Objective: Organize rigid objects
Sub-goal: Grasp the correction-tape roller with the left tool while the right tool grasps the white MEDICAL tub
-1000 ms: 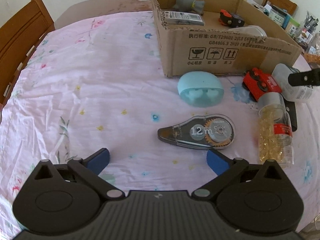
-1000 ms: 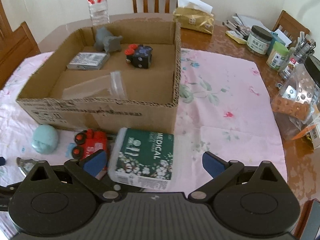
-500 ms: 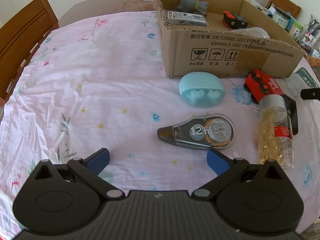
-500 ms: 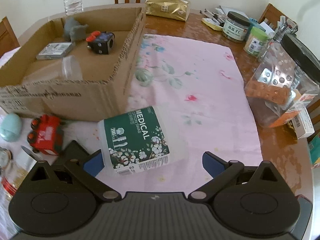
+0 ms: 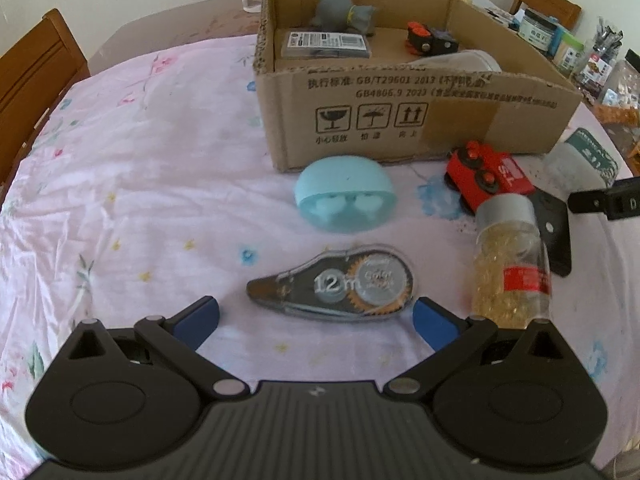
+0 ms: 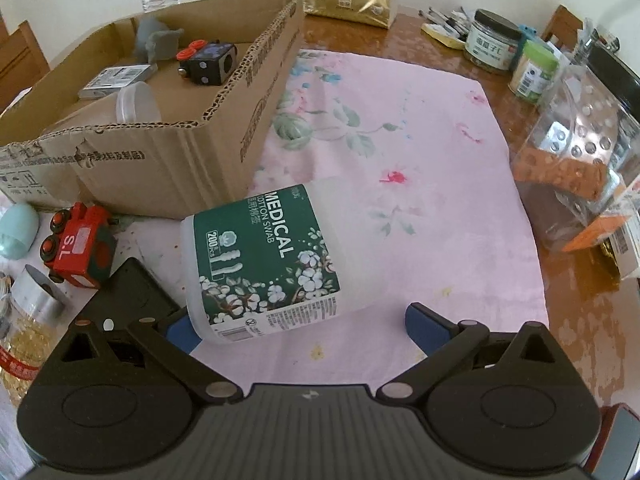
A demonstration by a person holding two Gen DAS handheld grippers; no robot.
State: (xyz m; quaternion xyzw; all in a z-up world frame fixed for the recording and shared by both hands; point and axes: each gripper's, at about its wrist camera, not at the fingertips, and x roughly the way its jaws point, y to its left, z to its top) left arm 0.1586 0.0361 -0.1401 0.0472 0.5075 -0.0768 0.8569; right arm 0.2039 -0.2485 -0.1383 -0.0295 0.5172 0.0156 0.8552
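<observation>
The left gripper (image 5: 316, 314) hovers over a pink floral tablecloth (image 5: 140, 184), jaws spread wide and empty. A correction tape dispenser (image 5: 334, 282) lies flat just ahead, between the blue fingertips (image 5: 200, 312). Beyond it sits a light blue earbud case (image 5: 346, 196), close to a cardboard box (image 5: 420, 120). To the right, a vial of golden capsules (image 5: 508, 264) lies beside a red toy vehicle (image 5: 486, 178). The box holds a grey figure (image 5: 344, 10) and a flat packet (image 5: 326, 44).
</observation>
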